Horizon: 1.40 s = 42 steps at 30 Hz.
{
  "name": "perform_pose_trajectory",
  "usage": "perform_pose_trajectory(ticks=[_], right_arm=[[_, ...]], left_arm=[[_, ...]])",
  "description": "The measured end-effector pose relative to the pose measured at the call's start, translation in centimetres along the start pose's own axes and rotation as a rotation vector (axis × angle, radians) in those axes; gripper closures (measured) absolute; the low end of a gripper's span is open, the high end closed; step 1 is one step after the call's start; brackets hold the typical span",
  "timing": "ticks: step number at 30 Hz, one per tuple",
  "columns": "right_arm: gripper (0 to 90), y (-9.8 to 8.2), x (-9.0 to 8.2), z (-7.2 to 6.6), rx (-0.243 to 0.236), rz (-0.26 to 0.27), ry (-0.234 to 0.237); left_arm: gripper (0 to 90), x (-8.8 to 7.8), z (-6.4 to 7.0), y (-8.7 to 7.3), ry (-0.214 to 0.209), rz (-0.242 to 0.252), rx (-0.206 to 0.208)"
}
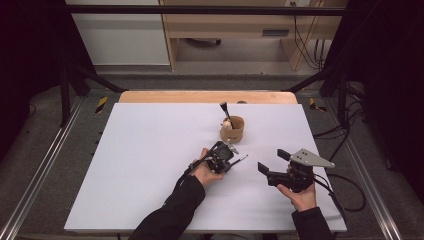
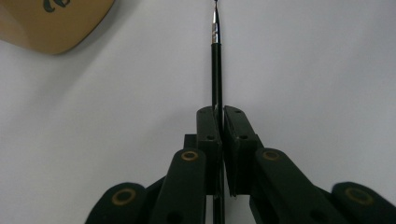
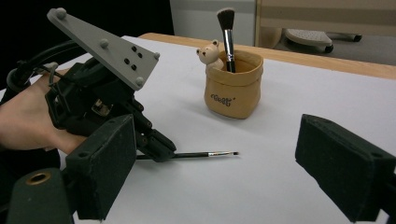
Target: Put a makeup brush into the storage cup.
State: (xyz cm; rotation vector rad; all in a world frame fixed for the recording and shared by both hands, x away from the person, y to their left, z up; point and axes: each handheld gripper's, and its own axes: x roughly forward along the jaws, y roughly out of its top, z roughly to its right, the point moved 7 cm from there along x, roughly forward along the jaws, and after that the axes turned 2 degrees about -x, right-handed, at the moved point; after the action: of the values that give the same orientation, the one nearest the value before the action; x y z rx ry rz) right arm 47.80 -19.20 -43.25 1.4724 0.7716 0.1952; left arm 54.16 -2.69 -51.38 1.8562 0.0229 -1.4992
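The left gripper (image 1: 231, 156) has its jaws closed tight on a thin black brush (image 2: 216, 70), clamping the handle so that the fine tip pokes out ahead of them. The brush sits low over the white surface (image 1: 150, 165), just in front of the tan pouch (image 3: 232, 88), which stands upright near the far edge. A fat makeup brush (image 3: 227, 32) stands bristles-up in the pouch beside a little bear figure (image 3: 210, 53) (perched at the rim, it seems). The thin brush is near the pouch but not touching it. The right gripper (image 1: 274, 162), further from the pouch and off to its right, has its jaws spread wide with nothing between them. It faces the pouch, well apart from it.
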Motion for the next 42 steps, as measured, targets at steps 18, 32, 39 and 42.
perform_pose_trajectory(ticks=[18,32,39,42], right_arm=[[13.7,0.1,0.2,-0.5,0.038,0.006,0.037],[14.4,0.5,0.9,-1.7,0.073,0.009,0.080],[14.4,1.2,1.3,-2.6,0.083,0.012,0.098],[14.4,1.5,1.3,-2.9,0.096,0.018,0.114]], left_arm=[[85.6,-3.7,-0.1,-1.0,0.037,0.111,-0.024],[85.6,-6.7,-0.1,-2.4,0.062,0.241,-0.103],[85.6,-7.7,0.2,-3.0,0.074,0.299,-0.152],[85.6,-8.0,0.3,-3.3,0.076,0.322,-0.172]])
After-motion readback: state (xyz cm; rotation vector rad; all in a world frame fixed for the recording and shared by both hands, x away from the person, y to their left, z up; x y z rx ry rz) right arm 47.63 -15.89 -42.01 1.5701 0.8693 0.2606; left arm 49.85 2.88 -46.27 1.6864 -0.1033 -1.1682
